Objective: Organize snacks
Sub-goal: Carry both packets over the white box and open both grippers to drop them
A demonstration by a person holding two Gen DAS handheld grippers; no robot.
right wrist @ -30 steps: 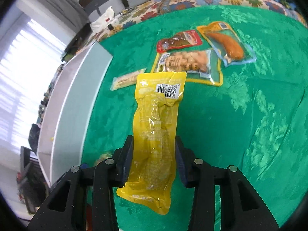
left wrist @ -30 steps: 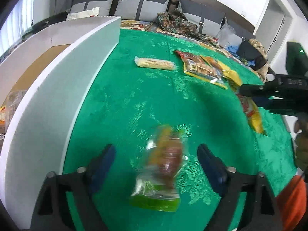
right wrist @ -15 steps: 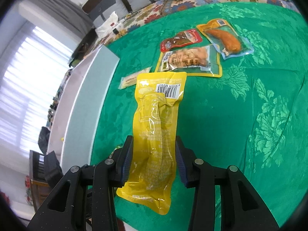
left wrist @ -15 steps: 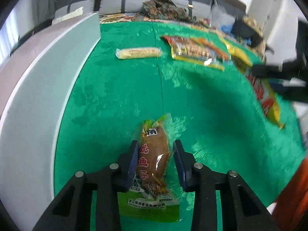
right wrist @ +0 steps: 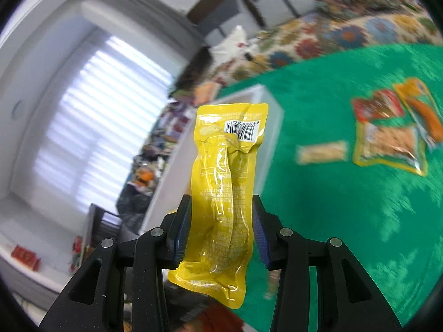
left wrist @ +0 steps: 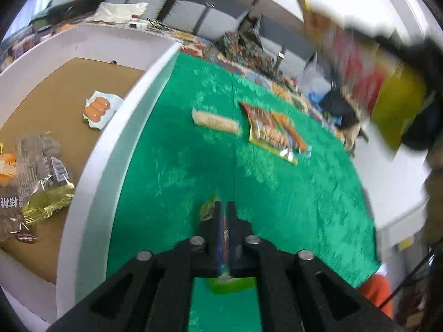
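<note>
My left gripper (left wrist: 224,207) is shut on a green-edged snack pack (left wrist: 218,249), seen edge-on and lifted above the green tablecloth (left wrist: 193,166). My right gripper (right wrist: 221,215) is shut on a long yellow snack pouch (right wrist: 225,193), held upright in the air; it shows blurred at the upper right of the left wrist view (left wrist: 396,110). A white box with a brown floor (left wrist: 49,105) lies to the left and holds several snack packs (left wrist: 41,166). A pale bar (left wrist: 216,121) and overlapping packs (left wrist: 274,135) lie on the cloth.
The box's white wall (left wrist: 116,160) runs along the cloth's left side. Grey sofa cushions (left wrist: 210,19) and patterned fabric stand behind. The same bar (right wrist: 322,152) and packs (right wrist: 387,146) show at the right in the right wrist view. A window with blinds (right wrist: 105,127) is at the left.
My left gripper closed on the green-edged pack, lifted it and turned it edge-on, swinging toward the box. My right gripper rose and swung left with the yellow pouch.
</note>
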